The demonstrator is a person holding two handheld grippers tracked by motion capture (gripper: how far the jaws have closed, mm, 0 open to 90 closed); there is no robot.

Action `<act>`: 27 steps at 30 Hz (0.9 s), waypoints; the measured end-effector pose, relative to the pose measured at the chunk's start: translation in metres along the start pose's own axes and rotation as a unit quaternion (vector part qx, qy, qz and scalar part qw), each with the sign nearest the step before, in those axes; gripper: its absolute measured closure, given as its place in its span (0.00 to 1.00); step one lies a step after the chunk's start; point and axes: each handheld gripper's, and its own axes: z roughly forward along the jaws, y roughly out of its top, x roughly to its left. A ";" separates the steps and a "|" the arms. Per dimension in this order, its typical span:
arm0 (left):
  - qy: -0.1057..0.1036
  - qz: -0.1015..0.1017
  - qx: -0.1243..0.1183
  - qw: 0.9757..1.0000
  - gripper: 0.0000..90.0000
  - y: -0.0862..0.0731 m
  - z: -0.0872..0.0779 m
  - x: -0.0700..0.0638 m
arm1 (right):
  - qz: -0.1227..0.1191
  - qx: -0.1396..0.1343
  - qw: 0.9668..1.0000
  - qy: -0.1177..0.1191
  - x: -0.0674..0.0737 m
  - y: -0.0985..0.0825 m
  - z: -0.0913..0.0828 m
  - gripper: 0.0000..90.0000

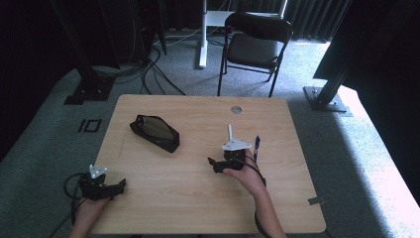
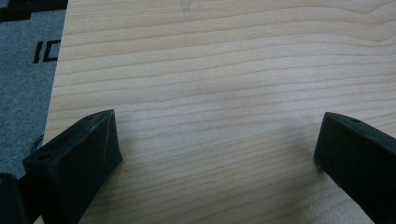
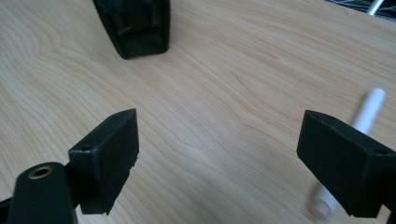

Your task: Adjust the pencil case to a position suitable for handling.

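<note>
Right gripper (image 3: pixel 219 158) jaws are standing wide apart, nothing between them but bare wood. A white pen (image 3: pixel 362 123) is lying on the table just beside the right-hand jaw in the right gripper view, partly hidden behind that jaw, its near end showing blurred below the jaw's tip; not between the jaws, and touching or not cannot be told. In the high view the right gripper (image 1: pixel 214 164) is sitting right of table centre, jaws pointing left, with the white pen (image 1: pixel 230 133) poking out past its grey plate on the far side and a blue pen (image 1: pixel 256 147) lying just to its right. Farther off, ahead of the jaws, a black case (image 3: pixel 135 25) is resting on the wood, well apart from the gripper; the high view is showing the case (image 1: pixel 154 132) left of centre, flat, angled across the table (image 1: pixel 198 208). Left gripper (image 2: pixel 217 140) jaws are also spread wide over bare wood, holding nothing. In the high view the left gripper (image 1: pixel 119 186) is sitting at the near-left corner, jaws pointing right, well apart from the case and both pens. A black chair (image 1: pixel 255 39) is standing on the carpet beyond the far edge.
</note>
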 end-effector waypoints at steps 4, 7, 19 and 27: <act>0.000 0.000 0.000 1.000 0.01 0.000 0.000 0.000 | -0.001 -0.002 1.000 0.005 0.003 0.004 0.005 0.14; 0.000 0.000 0.000 1.000 0.01 0.000 0.000 0.000 | -0.005 -0.003 1.000 0.014 0.009 0.010 0.014 0.14; 0.000 0.000 0.000 1.000 0.01 0.000 0.000 0.000 | -0.018 -0.006 1.000 0.024 0.017 0.023 0.031 0.14; 0.000 0.000 0.000 1.000 0.01 0.000 0.000 0.000 | -0.028 -0.006 0.999 0.034 0.025 0.034 0.044 0.15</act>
